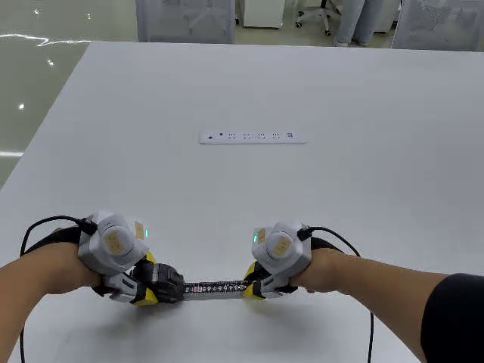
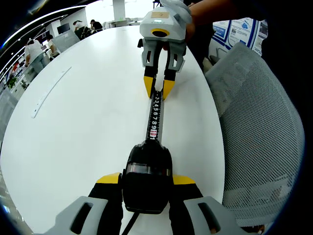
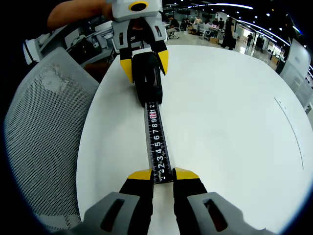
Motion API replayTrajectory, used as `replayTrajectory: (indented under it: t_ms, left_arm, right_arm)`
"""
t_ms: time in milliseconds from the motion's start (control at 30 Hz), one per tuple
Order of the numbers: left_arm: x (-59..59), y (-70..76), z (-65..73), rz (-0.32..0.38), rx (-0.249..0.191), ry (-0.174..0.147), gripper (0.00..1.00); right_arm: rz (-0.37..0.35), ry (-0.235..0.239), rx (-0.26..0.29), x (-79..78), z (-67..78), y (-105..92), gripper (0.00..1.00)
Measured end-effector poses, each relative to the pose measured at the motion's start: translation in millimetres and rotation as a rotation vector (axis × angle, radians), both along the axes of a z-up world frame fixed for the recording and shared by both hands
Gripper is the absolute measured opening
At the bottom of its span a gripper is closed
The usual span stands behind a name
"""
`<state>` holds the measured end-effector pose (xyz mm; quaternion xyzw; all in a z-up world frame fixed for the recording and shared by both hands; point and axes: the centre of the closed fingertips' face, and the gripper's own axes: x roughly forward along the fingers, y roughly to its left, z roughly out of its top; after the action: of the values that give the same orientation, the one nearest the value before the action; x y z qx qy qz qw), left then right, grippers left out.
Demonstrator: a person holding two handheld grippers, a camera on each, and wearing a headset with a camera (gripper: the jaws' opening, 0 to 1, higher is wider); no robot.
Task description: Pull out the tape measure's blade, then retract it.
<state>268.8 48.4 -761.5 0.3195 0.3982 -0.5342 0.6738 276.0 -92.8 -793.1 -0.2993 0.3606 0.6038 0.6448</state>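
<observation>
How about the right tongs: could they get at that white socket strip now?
Probably not yet: the right tongs are shut on the blade, pulled from the case in the left tongs. Otherwise nothing blocks the socket strip.

Head cam: high, fwd/down over white table (image 1: pixel 318 98). Gripper cams low, close, facing each other along tape blade (image 2: pixel 155 115): left's sees right gripper (image 2: pixel 159 89), right's sees left gripper (image 3: pixel 145 66). All 3 share it.
</observation>
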Motion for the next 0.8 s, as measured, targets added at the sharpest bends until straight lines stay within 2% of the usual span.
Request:
replayTrajectory:
  t_ms: [800]
  left_arm:
    - [1.1,-0.1,0.3,0.007,-0.014,-0.002,0.32]
  right_arm:
    - [-0.003,0.017,-0.012,0.5,0.0,-20.2,0.10]
